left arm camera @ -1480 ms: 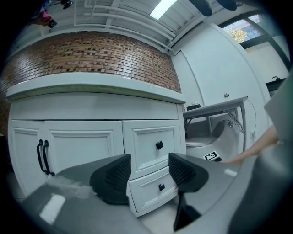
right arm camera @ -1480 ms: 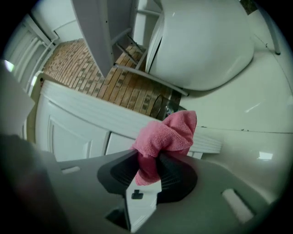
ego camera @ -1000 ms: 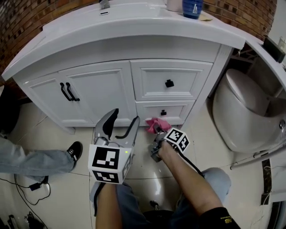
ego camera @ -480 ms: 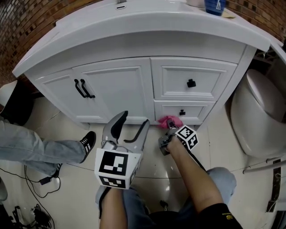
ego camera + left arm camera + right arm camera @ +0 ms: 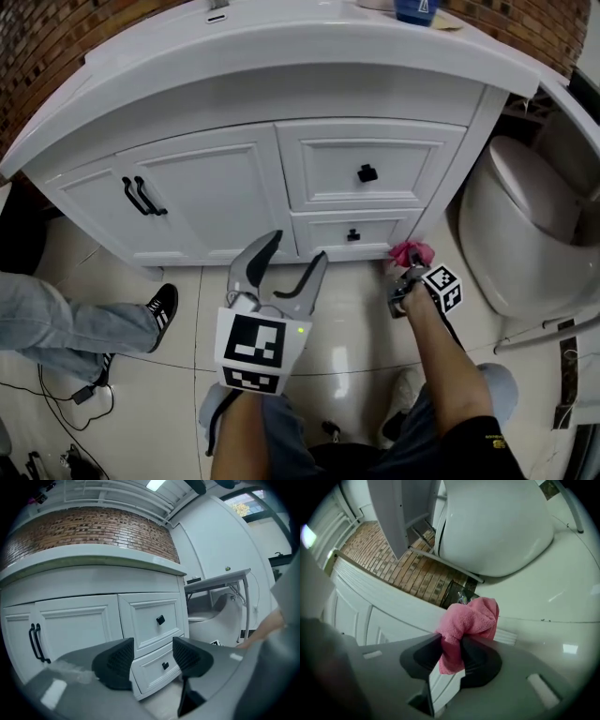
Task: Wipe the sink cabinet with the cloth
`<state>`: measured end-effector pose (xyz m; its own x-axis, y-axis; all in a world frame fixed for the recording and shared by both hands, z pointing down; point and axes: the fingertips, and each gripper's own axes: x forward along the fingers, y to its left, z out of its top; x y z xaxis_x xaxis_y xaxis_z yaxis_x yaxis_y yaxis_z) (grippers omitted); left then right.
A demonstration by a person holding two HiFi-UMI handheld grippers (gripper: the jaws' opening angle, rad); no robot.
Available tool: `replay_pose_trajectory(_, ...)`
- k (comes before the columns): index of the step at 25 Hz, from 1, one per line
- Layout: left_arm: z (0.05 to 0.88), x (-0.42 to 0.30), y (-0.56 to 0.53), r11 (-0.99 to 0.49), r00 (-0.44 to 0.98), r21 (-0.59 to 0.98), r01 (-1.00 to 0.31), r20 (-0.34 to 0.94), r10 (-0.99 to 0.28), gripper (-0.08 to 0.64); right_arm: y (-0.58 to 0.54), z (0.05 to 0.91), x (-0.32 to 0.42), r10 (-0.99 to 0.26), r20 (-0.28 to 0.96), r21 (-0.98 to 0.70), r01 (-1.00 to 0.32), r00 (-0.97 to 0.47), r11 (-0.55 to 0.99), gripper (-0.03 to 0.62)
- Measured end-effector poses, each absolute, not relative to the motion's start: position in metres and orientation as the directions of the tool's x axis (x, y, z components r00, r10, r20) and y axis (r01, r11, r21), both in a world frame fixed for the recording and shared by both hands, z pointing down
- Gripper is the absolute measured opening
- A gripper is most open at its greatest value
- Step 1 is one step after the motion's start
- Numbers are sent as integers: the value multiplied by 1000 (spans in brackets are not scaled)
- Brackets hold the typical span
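Observation:
The white sink cabinet [image 5: 225, 187] has a double-handled door at left and two drawers with black knobs at right. My right gripper [image 5: 409, 264] is shut on a bunched pink cloth [image 5: 411, 252] at the cabinet's lower right corner, close to the floor. In the right gripper view the pink cloth [image 5: 469, 623] bulges out above my right gripper [image 5: 451, 654], with the cabinet base just behind it. My left gripper [image 5: 289, 255] hangs open above the floor before the lower drawer [image 5: 352, 234]; it is open [image 5: 151, 657] and holds nothing.
A white toilet [image 5: 520, 234] stands right of the cabinet. A person's leg in jeans and a black shoe [image 5: 161, 309] are on the tiled floor at left, with cables [image 5: 66, 394] nearby. A blue cup [image 5: 415, 9] sits on the countertop. Brick wall behind.
My right gripper has carried the pink cloth to the right, from under the lower drawer to the cabinet's right corner. The left gripper has stayed open in front of the cabinet.

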<state>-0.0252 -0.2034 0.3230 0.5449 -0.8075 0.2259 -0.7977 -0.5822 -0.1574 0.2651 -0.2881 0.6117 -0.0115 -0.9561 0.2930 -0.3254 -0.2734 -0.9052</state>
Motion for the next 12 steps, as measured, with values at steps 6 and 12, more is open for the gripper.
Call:
replay_pose_trajectory(6, 323, -29, -208, -548, 514, -144, -824, 218, -830, 262, -292, 637, 106, -912, 273, -945, -265, -306, -194, 103)
replay_pose_trajectory(12, 333, -46, -203, -523, 461, -212, -826, 278, -842, 261, -295, 645, -29, -867, 209, -978, -101, -453, -183, 94)
